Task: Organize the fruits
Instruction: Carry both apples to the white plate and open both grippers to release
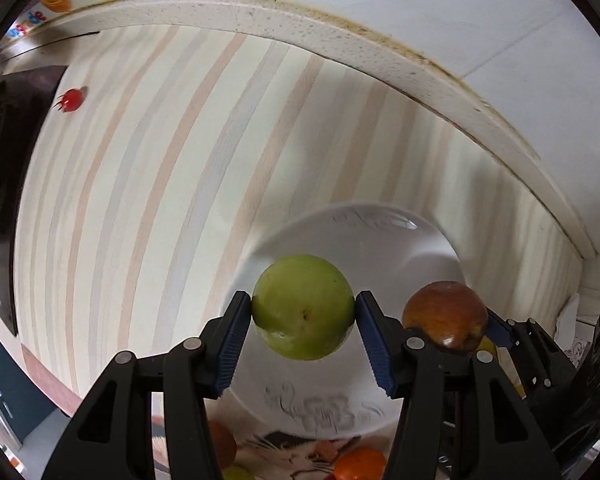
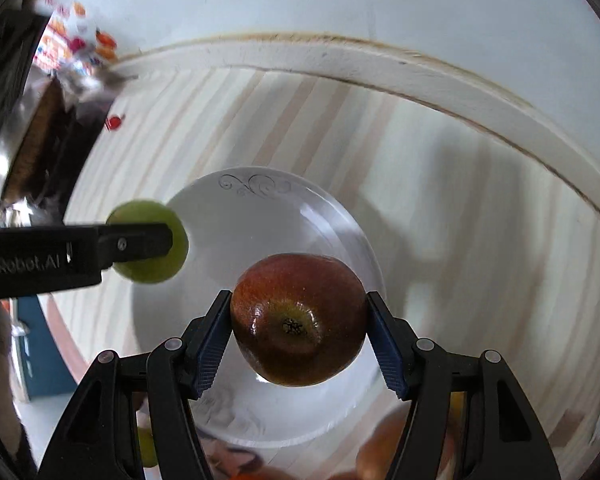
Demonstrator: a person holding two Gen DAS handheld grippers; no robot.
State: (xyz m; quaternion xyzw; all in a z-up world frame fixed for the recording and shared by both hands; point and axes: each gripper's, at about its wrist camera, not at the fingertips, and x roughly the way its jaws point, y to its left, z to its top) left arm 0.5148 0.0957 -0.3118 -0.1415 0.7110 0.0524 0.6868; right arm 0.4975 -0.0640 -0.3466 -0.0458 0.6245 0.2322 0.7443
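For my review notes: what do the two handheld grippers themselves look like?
Both match: the left gripper and right gripper have black angular plastic linkages with silver pivot pins and blue ribbed jaws. The left's side carries partly hidden white lettering ending "Robot.AI". No hands, sleeves or cables show.

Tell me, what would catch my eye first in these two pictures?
Two fruits held in mid-air: the left tool grips a green apple, and the right tool grips a dark red apple. Both hover over a white plate on a pale striped table. Far off on that table sits a small red tomato.
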